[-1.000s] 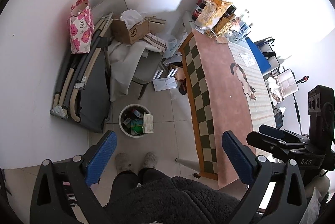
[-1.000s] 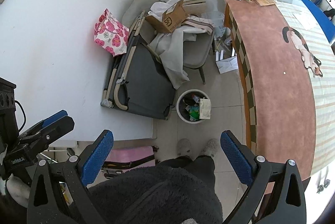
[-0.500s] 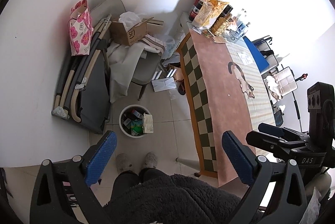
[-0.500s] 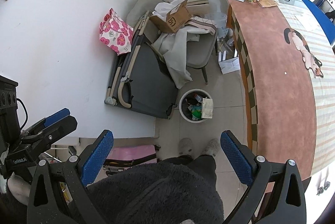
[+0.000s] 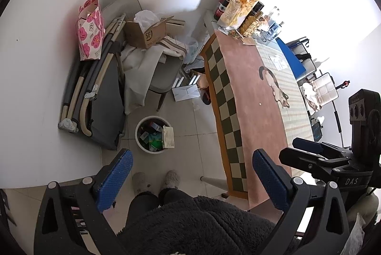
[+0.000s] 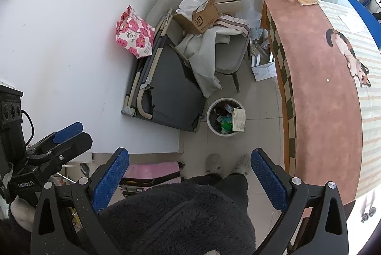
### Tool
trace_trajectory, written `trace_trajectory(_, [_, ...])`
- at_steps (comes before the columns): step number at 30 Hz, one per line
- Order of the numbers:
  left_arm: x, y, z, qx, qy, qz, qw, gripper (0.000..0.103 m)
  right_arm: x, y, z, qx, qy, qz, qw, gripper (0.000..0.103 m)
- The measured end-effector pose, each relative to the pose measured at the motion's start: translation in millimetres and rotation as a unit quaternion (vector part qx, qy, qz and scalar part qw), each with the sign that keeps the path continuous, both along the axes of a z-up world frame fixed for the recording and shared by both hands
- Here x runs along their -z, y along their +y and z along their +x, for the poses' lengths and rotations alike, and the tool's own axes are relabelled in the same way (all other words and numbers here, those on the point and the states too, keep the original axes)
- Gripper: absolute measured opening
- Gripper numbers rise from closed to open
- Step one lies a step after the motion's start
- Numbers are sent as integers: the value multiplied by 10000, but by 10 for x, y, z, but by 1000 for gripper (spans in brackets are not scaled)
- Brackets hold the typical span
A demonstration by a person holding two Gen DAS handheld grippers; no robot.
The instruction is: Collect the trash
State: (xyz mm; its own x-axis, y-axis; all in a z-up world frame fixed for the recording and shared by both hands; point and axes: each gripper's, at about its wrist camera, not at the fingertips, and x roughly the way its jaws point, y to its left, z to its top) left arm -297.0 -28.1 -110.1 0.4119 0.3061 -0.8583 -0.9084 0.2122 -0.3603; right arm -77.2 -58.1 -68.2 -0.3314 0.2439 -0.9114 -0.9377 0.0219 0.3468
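Note:
A round white trash bin (image 5: 140, 143) stands on the tiled floor, holding packets and a cream carton; it also shows in the right wrist view (image 6: 212, 122). My left gripper (image 5: 193, 174) is open and empty, held high above the floor over my slippers. My right gripper (image 6: 190, 171) is open and empty too, at the same height. Each gripper shows at the edge of the other's view. A small white scrap (image 5: 260, 103) lies on the table's pink cloth (image 5: 252, 97); it also shows in the right wrist view (image 6: 328, 80).
A long table (image 6: 321, 88) runs along the right, with snack bags and bottles (image 5: 238, 14) at its far end. A grey chair (image 5: 164, 74) holds cloth and a cardboard box (image 5: 147, 33). A folded cot (image 5: 102, 93) and pink flowered bag (image 5: 90, 33) lean on the wall.
Both grippers have drifted slightly, so the bin, chair and table shift a little in view. Both jaws stay open and empty.

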Motion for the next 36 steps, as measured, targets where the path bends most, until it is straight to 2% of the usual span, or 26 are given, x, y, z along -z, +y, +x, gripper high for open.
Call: trace_trajectory(36, [20, -61, 73, 29, -5, -23, 10000, 103, 37, -32, 27, -4, 50, 0, 10000, 103])
